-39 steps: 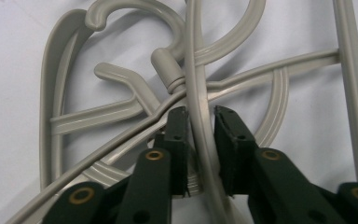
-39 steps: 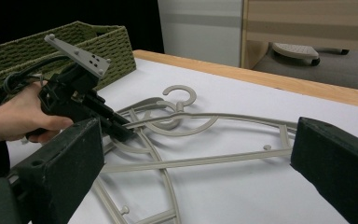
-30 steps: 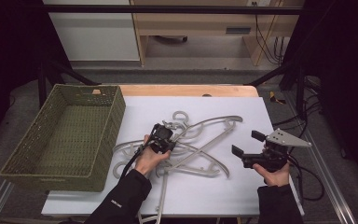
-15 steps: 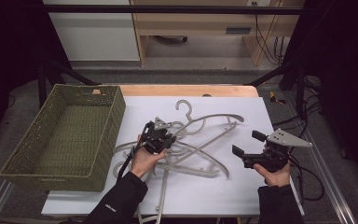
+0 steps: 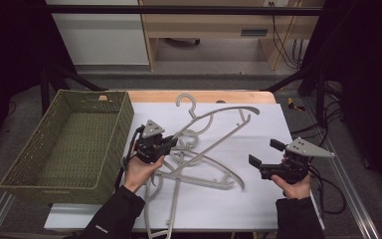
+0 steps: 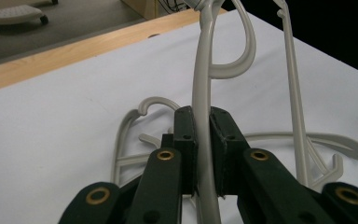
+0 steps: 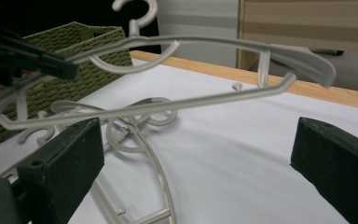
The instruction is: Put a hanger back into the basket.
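Grey plastic hanger (image 5: 219, 122) clamped in left gripper (image 5: 166, 144), raised above other hangers (image 5: 199, 174); right gripper (image 5: 263, 159) spread wide, grasping nothing.

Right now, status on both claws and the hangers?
Left claw shut on raised grey plastic hanger. Right claw open, idle. Other grey hangers tangled beneath.

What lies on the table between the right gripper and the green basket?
In the high view, a pile of grey hangers lies between the right gripper and the basket. The left gripper is there too, shut on the raised hanger.
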Motion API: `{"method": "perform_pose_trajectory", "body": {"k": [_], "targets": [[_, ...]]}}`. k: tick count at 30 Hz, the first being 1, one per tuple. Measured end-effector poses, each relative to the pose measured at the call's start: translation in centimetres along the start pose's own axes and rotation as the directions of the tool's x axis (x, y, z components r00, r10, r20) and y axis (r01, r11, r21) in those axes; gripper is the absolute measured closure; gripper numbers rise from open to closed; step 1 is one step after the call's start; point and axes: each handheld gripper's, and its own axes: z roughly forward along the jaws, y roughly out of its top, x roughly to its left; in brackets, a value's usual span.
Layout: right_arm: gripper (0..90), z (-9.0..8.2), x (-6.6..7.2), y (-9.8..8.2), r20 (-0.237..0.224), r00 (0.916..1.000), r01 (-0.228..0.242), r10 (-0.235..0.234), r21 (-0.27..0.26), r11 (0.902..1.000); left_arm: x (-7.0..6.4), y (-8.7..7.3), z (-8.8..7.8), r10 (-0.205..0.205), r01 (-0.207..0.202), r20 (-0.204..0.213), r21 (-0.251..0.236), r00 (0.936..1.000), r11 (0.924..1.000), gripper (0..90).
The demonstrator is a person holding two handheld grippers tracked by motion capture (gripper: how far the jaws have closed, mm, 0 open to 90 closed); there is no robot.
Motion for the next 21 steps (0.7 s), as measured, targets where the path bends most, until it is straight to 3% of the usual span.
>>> {"method": "perform_pose_trajectory", "body": {"k": [13, 17, 21], "targets": [[2.6, -0.2, -0.1, 0.0, 0.006, 1.0, 0.005, -0.005, -0.002, 1.0, 0.5, 1.8, -5.0, 0.032, -0.032, -0.011, -0.061, 0.9994, 0.9976, 81.4], [2.6, -0.2, -0.1, 0.0, 0.006, 1.0, 0.004, -0.004, -0.002, 1.0, 1.3, 2.2, -6.5, 0.044, -0.045, -0.013, -0.073, 0.9989, 0.9963, 81.4], [2.6, -0.2, -0.1, 0.0, 0.008, 1.0, 0.002, -0.002, 0.001, 1.0, 2.3, 2.2, -7.9, 0.051, -0.054, -0.043, -0.081, 0.9978, 0.9953, 81.5]]}}
